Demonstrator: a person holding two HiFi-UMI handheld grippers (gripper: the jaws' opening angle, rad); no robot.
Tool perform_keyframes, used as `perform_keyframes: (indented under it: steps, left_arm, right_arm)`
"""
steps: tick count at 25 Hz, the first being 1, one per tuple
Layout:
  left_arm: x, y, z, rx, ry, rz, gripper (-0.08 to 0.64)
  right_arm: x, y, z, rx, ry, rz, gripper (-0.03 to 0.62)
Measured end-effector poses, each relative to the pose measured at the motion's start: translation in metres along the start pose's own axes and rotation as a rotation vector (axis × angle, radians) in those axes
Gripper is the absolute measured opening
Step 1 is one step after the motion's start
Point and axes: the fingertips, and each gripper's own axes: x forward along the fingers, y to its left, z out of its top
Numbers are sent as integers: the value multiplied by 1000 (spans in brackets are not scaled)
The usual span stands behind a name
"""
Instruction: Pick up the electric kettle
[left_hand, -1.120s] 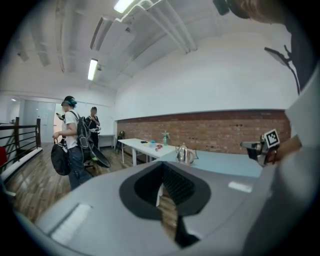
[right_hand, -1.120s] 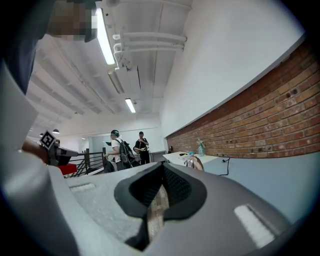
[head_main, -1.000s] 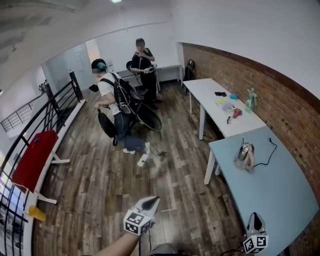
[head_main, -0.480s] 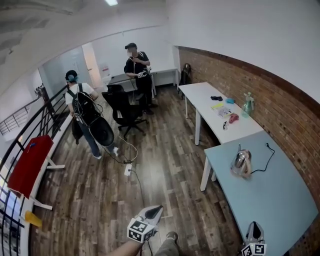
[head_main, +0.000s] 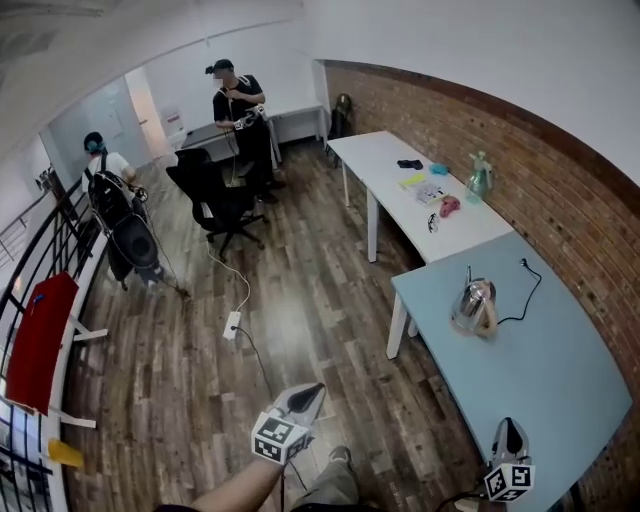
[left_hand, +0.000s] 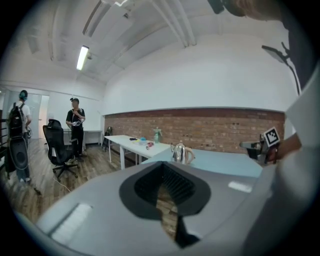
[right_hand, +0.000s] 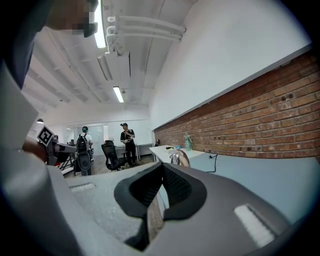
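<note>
A shiny steel electric kettle (head_main: 474, 306) with a pale handle stands on the light blue table (head_main: 560, 380), its black cord trailing to the brick wall. It also shows far ahead as the kettle (left_hand: 182, 153) in the left gripper view and the kettle (right_hand: 177, 158) in the right gripper view. My left gripper (head_main: 308, 392) is shut and empty, over the wooden floor well left of the table. Over the table's near edge my right gripper (head_main: 510, 430) hangs, shut and empty, well short of the kettle.
A white table (head_main: 420, 195) with small items and a spray bottle (head_main: 479, 177) stands beyond the blue one. Two people (head_main: 238, 110) and a black office chair (head_main: 212, 195) are at the far side. A power strip and cable (head_main: 232, 323) lie on the floor. A railing (head_main: 30, 270) runs along the left.
The view has swung and moved toward the blue table; the kettle now sits nearer the centre-right. Both grippers stay low in the view, still shut. The person with the backpack walked left.
</note>
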Motion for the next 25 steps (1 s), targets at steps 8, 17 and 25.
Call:
perform_keyframes:
  steps: [8,17,25]
  left_arm:
    - [50,59,11,-7,-9,-33,2]
    - [97,117,33,21,-11,-97,2]
    - [136,126,42,52,-14,-176,2]
  right_arm:
    - [60,12,10,3,-1,-33,2]
    - [113,32,21,10,-14,-103,2]
    - [117,38,26,-1,-7,-165,2]
